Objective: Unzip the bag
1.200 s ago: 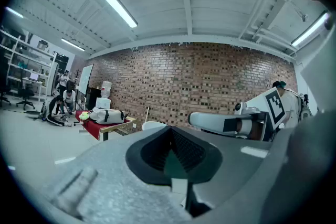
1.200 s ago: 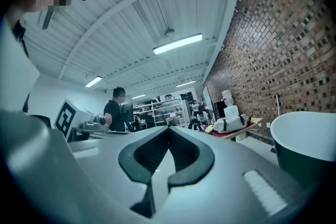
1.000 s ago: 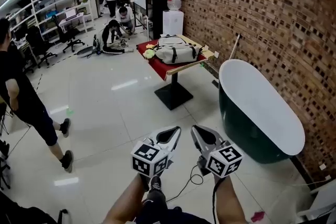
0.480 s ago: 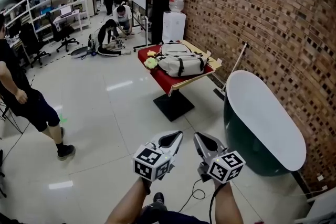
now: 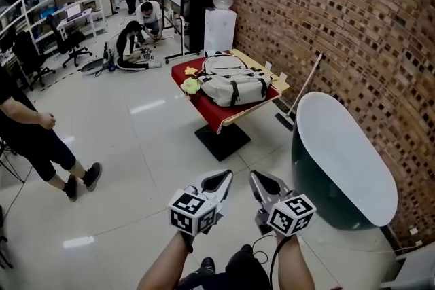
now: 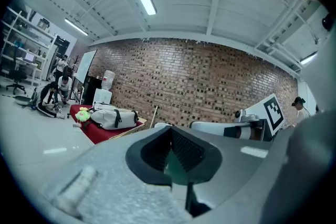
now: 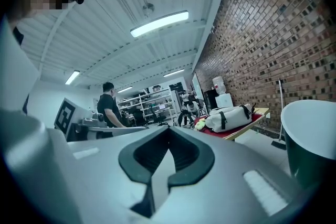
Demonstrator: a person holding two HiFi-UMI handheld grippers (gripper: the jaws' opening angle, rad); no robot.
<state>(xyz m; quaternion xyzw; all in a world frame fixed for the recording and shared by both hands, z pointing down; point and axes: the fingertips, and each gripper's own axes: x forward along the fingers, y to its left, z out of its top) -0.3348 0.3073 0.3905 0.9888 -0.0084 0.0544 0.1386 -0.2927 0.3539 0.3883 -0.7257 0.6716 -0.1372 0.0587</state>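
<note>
A desk [image 5: 207, 112] draped in red cloth carries a pale grey bag [image 5: 238, 88], a second bag [image 5: 223, 64] just behind it, and a yellow-green soft toy [image 5: 191, 85] beside them.

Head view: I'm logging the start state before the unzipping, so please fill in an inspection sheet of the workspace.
Surface: red-covered pedestal table, beyond reach.
Job's things: pale grey duffel bag with black straps lying on it; zip too small to judge.
Clutter: yellow-green soft toy beside the bag.
Grippers: left tongs and right tongs shut, empty.
Cables: thin black cable below the right tongs.
Surroundings: brick wall, dark green bathtub, people.
</note>
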